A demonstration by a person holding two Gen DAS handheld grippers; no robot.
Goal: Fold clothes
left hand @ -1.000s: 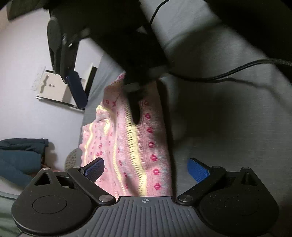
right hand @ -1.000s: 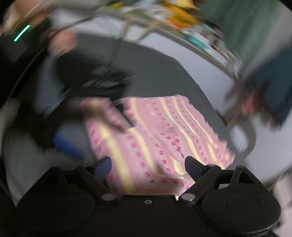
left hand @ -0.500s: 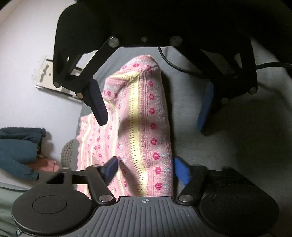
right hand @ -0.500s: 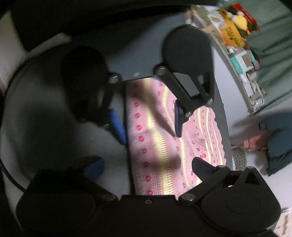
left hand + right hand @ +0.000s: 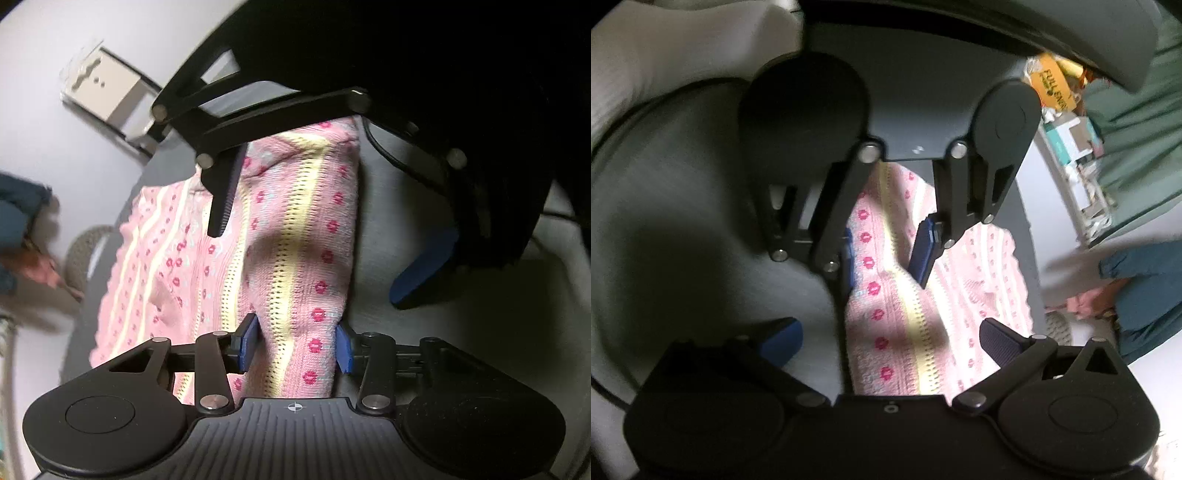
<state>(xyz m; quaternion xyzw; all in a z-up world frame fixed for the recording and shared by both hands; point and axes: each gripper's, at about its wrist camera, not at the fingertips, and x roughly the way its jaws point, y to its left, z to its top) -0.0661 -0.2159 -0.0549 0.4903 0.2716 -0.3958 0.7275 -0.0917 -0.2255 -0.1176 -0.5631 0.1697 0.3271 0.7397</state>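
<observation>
- Left gripper (image 5: 295,343): blue ribbed pads pinch a raised ridge of the pink knitted garment with yellow openwork stripes (image 5: 295,236).
- Right gripper (image 5: 890,339): fingers spread wide, straddling the same ridge.

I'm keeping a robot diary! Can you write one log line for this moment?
left gripper: shut on pink sweater | right gripper: open, straddling its fold | surface: grey table

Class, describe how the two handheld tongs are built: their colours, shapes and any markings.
Both are matte black. The left tongs have round disc housings, silver-riveted linkage arms, blue ribbed pads and a ridged grey base with a small crosshair mark. The right tongs match, with blue pads and a black cable.
</observation>
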